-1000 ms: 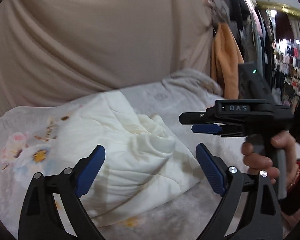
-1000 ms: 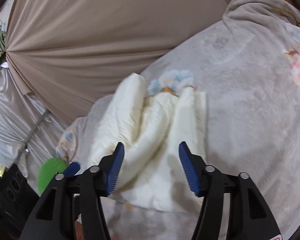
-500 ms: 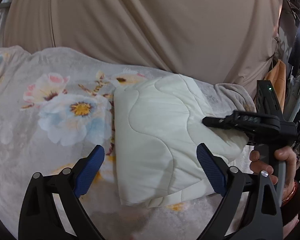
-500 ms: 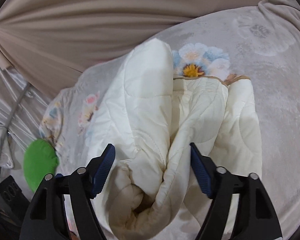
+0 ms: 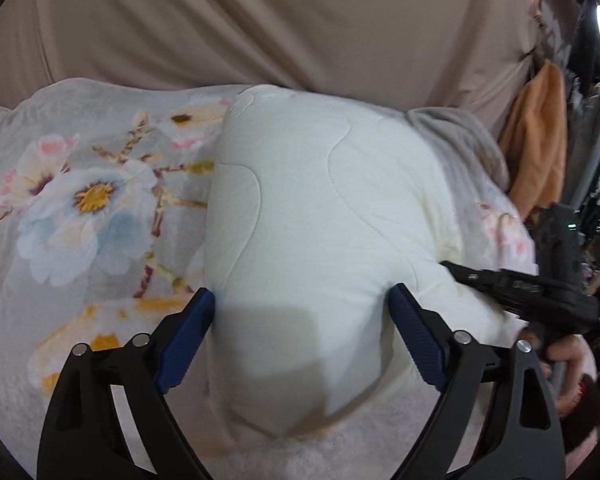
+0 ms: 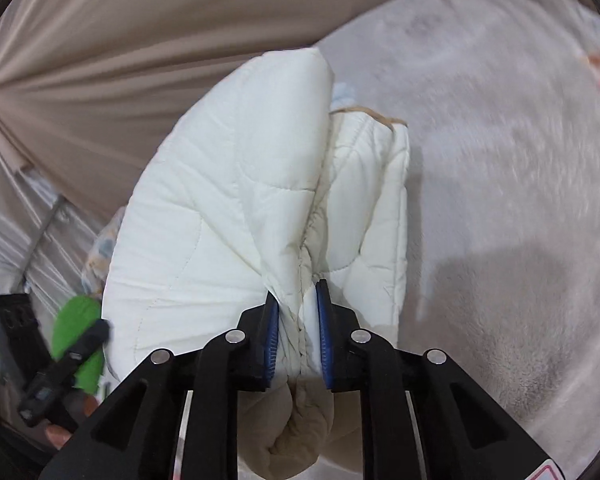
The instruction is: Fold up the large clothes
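Note:
A cream quilted garment [image 5: 320, 200] lies bunched in a thick fold on a floral blanket [image 5: 80, 200]. My left gripper [image 5: 304, 312] stands wide open astride the bundle's near end, its blue pads [image 5: 188, 332] against both sides. In the right wrist view the same garment [image 6: 228, 208] fills the middle. My right gripper [image 6: 296, 320] has its jaws closing, and their pads pinch a narrow gathered fold of the cloth. From the left wrist view the right gripper's black body [image 5: 520, 284] reaches into the bundle's right side, held by a hand [image 5: 568, 360].
A beige curtain [image 5: 260, 20] hangs behind the bed. An orange cloth [image 5: 536, 140] hangs at the right, with dark clutter beyond. Bare grey blanket [image 6: 500, 160] spreads right of the garment. A green object [image 6: 76, 328] sits low left, by the blurred left gripper [image 6: 60, 360].
My left gripper came down and forward until the bundle's near end sat between its open fingers. My right gripper dropped onto the garment and its jaws narrowed from wide apart to a pinch on a fold.

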A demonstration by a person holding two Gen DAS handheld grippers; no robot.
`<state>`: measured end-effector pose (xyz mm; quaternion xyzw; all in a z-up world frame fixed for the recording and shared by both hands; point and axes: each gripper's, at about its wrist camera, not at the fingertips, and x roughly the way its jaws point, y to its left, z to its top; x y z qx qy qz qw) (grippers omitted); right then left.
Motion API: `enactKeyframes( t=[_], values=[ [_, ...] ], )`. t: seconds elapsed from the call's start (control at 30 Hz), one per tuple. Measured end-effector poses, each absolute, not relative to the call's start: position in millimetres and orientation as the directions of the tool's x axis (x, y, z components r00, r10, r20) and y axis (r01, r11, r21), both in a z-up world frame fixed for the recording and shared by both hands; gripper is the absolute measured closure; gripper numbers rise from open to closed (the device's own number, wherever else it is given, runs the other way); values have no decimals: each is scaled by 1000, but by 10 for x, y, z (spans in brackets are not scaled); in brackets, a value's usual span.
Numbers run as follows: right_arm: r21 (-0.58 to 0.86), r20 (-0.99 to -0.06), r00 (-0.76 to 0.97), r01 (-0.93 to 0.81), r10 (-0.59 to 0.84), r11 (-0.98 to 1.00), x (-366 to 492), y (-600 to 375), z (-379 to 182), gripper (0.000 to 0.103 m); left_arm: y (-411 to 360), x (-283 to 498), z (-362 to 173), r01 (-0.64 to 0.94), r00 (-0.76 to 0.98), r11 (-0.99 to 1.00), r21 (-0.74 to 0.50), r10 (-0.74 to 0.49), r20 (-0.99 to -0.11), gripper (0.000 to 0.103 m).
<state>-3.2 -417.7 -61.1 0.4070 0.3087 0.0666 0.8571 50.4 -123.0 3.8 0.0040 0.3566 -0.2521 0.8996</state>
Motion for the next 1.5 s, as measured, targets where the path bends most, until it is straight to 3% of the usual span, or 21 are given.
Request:
enactKeyframes(
  t=[0.13, 0.27, 0.4, 0.5, 0.63, 0.73, 0.9, 1.07, 1.2, 1.33, 1.5],
  values=[
    [705, -488, 805, 137, 336, 696, -89, -4180, -397, 82, -1216, 566, -92, 426, 618, 889, -167, -421, -664, 15],
    [576, -471, 873, 199, 123, 793, -346, -4158, 202, 76, -1206, 590, -147, 414, 624, 897, -155, -404, -669, 15],
    [495, -427, 897, 125, 116, 860, -270, -3904, 567, 78, -1265, 545, -159, 413, 648, 904, -113, -379, -660, 14],
    [400, -485, 871, 141, 78, 905, 13, -3692, 475, 83, -1253, 551, -156, 414, 643, 902, -118, -382, -663, 14],
    [305, -613, 790, 225, 9, 925, 361, -3716, -115, 91, -1223, 557, -151, 424, 631, 896, -136, -399, -665, 14],
    [388, -603, 794, 213, 73, 897, 354, -3887, -411, 91, -1298, 496, -138, 439, 649, 894, -93, -386, -655, 13],
    [419, -574, 817, 237, 53, 876, 32, -3852, -184, 88, -1294, 504, -185, 420, 656, 903, -91, -371, -658, 13],
    [337, -553, 833, 193, 28, 922, -424, -3515, 87, 84, -1266, 513, -191, 420, 649, 901, -109, -382, -658, 13],
    [232, -620, 783, 235, -43, 944, -485, -3384, -179, 82, -1285, 488, -202, 426, 653, 899, -98, -381, -655, 12],
    [262, -660, 751, 251, -17, 932, -392, -3442, -534, 78, -1345, 427, -218, 437, 662, 897, -66, -371, -651, 10],
    [263, -651, 758, 261, -28, 929, -460, -3415, -431, 78, -1323, 414, -210, 432, 659, 898, -79, -374, -653, 10]
  ],
)
